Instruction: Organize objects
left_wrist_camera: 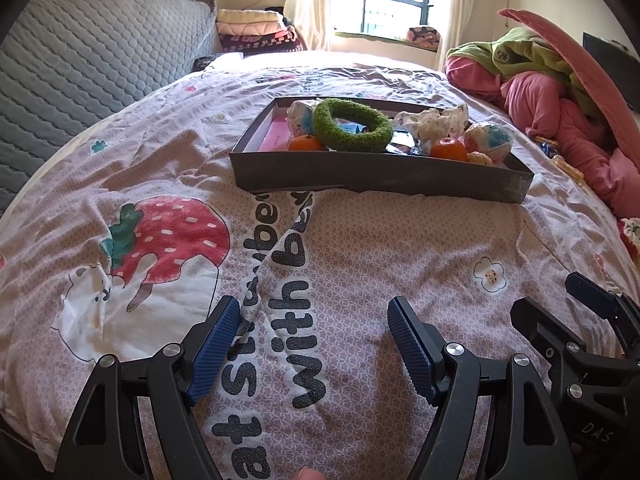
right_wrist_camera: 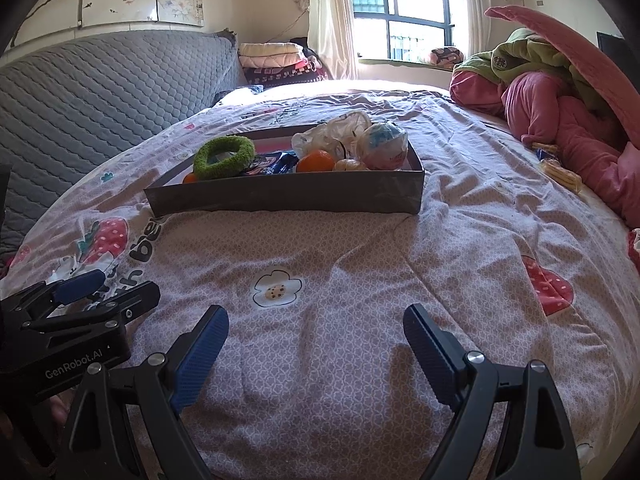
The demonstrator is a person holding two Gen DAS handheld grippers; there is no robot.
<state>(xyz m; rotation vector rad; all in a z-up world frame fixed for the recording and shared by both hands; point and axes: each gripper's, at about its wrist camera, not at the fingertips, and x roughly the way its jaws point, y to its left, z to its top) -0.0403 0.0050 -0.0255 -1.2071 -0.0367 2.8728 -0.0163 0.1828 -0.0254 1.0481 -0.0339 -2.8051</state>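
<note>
Matt cardboard box on soft printed cotton bedspread; fuzzy green ring.

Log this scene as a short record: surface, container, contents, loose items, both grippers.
surface: bed with printed quilt
container: dark box on the quilt
contents: green ring, oranges, wrapped balls, snack packets
loose items: packets beside the pink bedding
left gripper: jaws open, empty
right gripper: jaws open, empty
</note>
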